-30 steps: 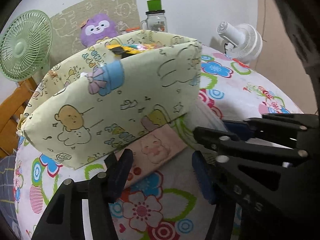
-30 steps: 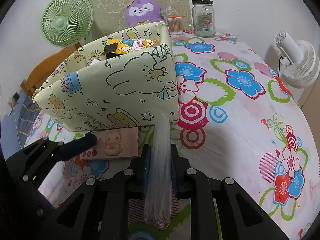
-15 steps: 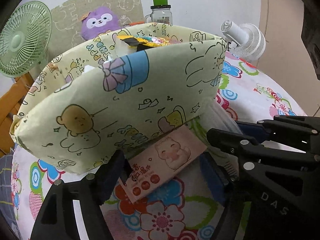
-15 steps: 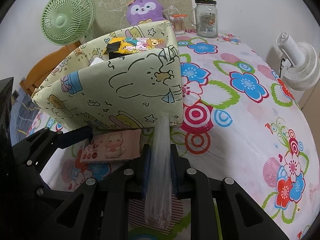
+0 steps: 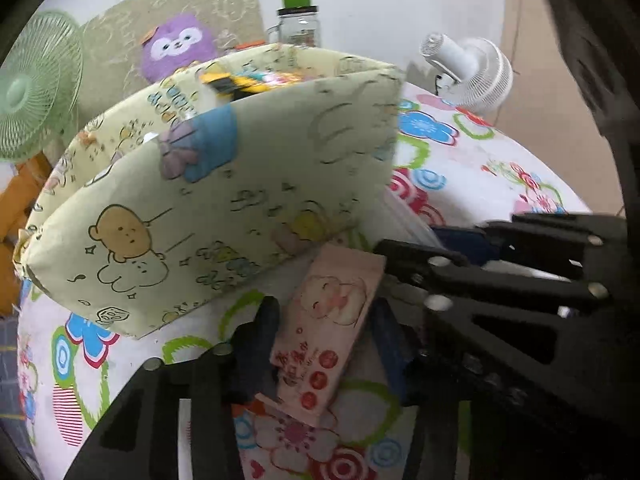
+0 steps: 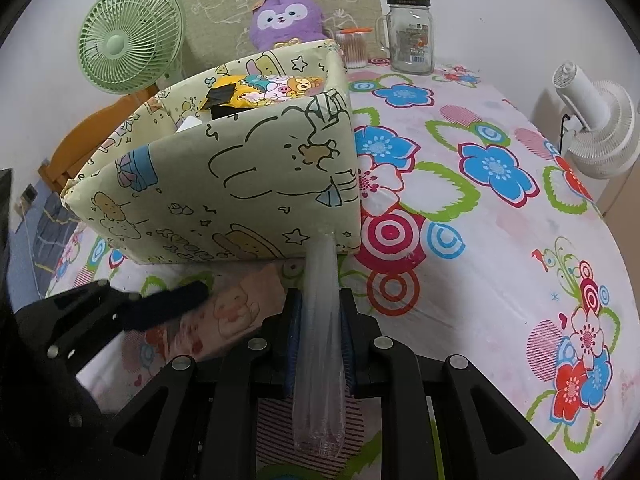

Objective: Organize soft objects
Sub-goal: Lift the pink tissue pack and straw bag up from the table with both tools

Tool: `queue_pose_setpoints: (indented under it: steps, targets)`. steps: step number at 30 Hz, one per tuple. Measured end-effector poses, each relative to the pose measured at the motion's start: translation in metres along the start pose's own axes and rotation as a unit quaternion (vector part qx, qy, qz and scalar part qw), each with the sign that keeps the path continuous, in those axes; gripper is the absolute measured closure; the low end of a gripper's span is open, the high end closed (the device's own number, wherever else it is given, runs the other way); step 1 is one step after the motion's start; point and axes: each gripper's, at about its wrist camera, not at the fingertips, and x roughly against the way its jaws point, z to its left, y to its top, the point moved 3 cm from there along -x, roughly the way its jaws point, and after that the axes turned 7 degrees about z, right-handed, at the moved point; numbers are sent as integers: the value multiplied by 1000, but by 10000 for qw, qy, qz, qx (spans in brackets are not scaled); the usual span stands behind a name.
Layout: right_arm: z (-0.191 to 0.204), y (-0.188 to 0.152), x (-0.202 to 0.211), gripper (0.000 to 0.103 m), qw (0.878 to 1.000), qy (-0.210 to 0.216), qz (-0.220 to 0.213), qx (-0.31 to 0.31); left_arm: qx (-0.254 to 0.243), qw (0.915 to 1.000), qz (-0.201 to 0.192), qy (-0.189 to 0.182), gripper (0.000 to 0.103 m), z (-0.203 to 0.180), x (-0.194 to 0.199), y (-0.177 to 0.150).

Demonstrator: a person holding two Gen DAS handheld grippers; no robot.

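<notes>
A bed covered in a bright flowered sheet [image 6: 480, 240] holds a pale green fabric storage box [image 6: 240, 184]. In front of it lies a pink pack of wet wipes [image 5: 332, 320], between the closing jaws of the left gripper [image 5: 324, 344]; it looks light, squashy and slick, best pinched across its middle. The right gripper [image 6: 319, 344] is clamped on a clear plastic sleeve [image 6: 320, 360].

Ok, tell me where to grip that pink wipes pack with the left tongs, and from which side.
Grip the pink wipes pack across its narrow width near the near end, coming from the near side, away from the fabric bin. It lies flat and long, already lined up between the closing left tongs.
</notes>
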Motion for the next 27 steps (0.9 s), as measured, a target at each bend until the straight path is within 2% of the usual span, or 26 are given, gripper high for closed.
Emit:
queue_pose_setpoints:
  steps: [5, 11, 14, 17, 19, 20, 27]
  targets:
    - [0, -2, 1, 82, 10000, -12, -17, 4, 50, 9999, 48, -95, 60, -2, 4, -4]
    - [0, -5, 3, 82, 10000, -43, -35, 3, -52, 10000, 54, -9, 59, -9, 10, -8]
    - [1, -5, 4, 82, 10000, -51, -30, 28, -22, 10000, 12, -61, 50, -6, 9, -7]
    - [2, -5, 4, 82, 10000, -55, -22, 59, 39, 9999, 20, -94, 49, -3, 4, -5]
    - [4, -5, 3, 82, 10000, -61, -13, 70, 130, 9997, 44, -190, 51, 0, 3, -4]
    - [4, -5, 3, 82, 10000, -61, -11, 72, 184, 9995, 58, -238, 62, 1, 2, -4]
    - [10, -6, 5, 82, 9999, -30, -28, 122, 231, 9994, 49, -247, 64, -3, 6, -5]
